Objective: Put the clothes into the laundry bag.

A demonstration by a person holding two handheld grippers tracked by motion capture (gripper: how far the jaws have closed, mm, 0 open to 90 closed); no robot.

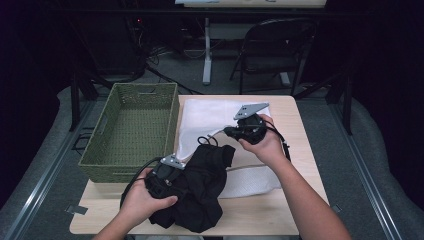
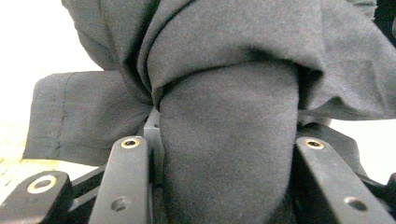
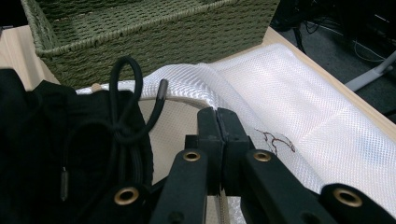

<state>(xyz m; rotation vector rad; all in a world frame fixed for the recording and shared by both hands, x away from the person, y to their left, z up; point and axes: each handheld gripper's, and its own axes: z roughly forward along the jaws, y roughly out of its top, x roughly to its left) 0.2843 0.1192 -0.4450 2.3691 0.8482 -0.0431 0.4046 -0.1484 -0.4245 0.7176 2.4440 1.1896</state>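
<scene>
The left gripper is clamping a thick fold of the crumpled black garment at the table's front. The right gripper, jaws together, is pinching the white mesh bag's edge beside the green basket.

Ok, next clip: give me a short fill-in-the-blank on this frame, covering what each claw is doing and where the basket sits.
1. The left claw holds a thick fold of the ____ garment between its jaws.
2. The right claw is pinched on the edge of the ____ mesh bag.
3. The green woven basket stands on the table's ____ side in the high view.
4. The garment's black drawstring lies beside the ____ claw.

Missing words: black; white; left; right
</scene>
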